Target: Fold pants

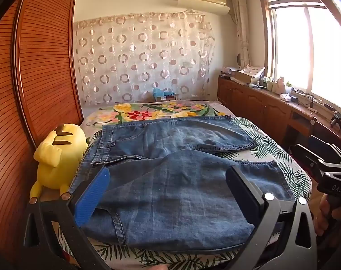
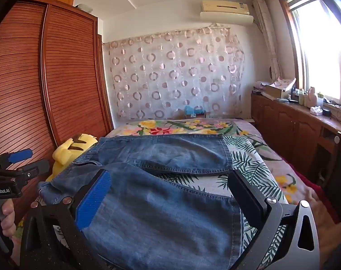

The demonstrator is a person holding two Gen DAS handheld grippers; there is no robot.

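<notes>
Blue denim pants [image 1: 170,175] lie spread on the bed, waistband at the left, one leg running to the far right and the other coming toward me. My left gripper [image 1: 168,180] hovers open over the near leg, with nothing pinched between its blue and black pads. In the right wrist view the same pants [image 2: 161,202] fill the foreground, and my right gripper [image 2: 170,186] stands wide open above the near leg's hem end. Each gripper shows at the edge of the other's view, held in a hand.
A yellow plush toy [image 1: 58,157] sits at the bed's left edge against the wooden wardrobe [image 1: 35,78]. The bed [image 1: 271,148] has a leaf-print sheet and a floral blanket [image 1: 152,110] further back. A cluttered wooden cabinet [image 1: 271,105] runs under the window on the right.
</notes>
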